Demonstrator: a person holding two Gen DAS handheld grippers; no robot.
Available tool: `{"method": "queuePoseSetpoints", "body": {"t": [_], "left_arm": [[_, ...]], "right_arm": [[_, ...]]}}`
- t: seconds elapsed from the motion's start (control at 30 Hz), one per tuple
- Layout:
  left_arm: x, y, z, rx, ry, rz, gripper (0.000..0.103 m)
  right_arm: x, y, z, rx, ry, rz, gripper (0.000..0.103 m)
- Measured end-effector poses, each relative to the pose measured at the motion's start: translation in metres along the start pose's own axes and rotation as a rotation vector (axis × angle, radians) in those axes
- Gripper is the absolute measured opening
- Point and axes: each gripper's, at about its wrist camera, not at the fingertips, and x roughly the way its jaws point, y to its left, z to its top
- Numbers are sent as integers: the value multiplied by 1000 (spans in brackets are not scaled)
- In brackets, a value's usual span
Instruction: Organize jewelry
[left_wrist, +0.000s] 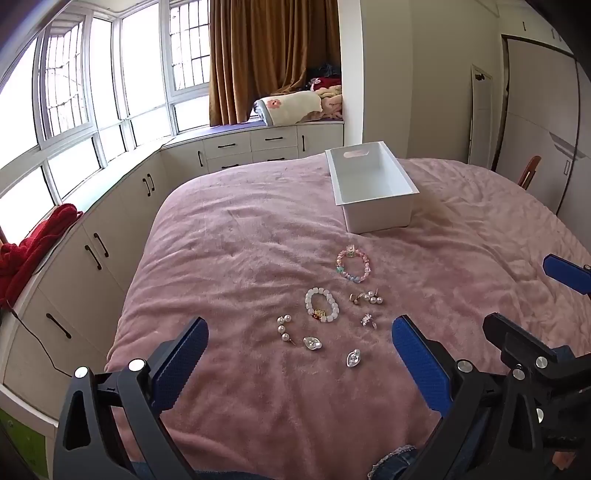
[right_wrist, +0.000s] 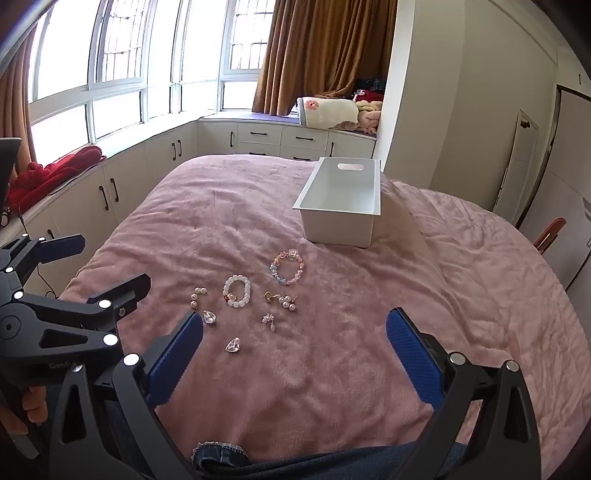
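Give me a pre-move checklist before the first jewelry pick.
1. Left gripper jaws open, nothing held: ok.
2. Right gripper jaws open, nothing held: ok.
3. White bin upright on the pink blanket, nothing seen inside: ok.
4. Pastel bead bracelet and white bead bracelet lie apart, no overlap: ok.
5. Pearl earrings bunched together, single pick uncertain: not ok.
6. Whether small pieces snag the fuzzy blanket: cannot tell.
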Motion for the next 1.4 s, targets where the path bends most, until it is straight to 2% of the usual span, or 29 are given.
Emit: {"method": "queuePoseSetpoints", "body": {"t": [1.4], "left_arm": [[-4,0,3,-2,-16,-6,101]], "right_arm": [[-7,1,3,1,-24,-3,98]]}}
